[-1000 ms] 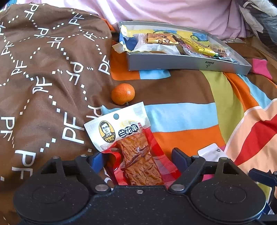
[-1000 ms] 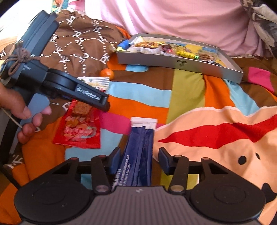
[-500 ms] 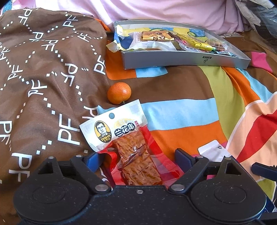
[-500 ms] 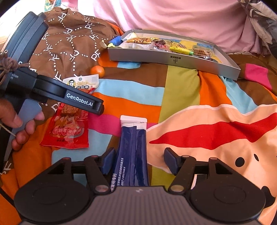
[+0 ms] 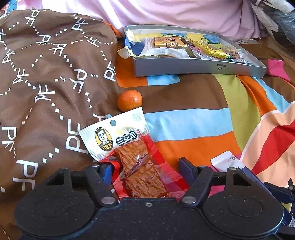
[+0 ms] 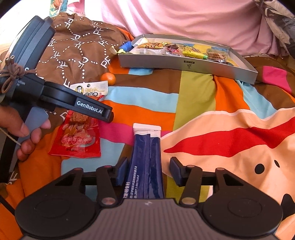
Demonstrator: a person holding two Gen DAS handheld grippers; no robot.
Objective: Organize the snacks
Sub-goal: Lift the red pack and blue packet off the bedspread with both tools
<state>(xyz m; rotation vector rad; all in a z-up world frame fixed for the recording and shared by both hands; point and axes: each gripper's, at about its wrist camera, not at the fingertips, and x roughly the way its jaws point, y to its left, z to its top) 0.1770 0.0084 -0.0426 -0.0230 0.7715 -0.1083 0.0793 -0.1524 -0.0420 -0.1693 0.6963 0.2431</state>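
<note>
Left wrist: red snack pack (image 5: 140,166) between wide-open left tongs (image 5: 145,168), ungripped.

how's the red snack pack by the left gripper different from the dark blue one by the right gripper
The red snack pack has a clear window showing brown food and a white printed header; the dark blue packet is opaque with a plain white top. The red snack pack is wider, the dark blue packet slimmer. Both lie flat on the bedspread, each between open jaws, outside the grey tray.

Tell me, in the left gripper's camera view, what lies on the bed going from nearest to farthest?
Red tofu snack packet between the left gripper's open fingers → small orange → grey tray of snacks → pink bedding.
</note>
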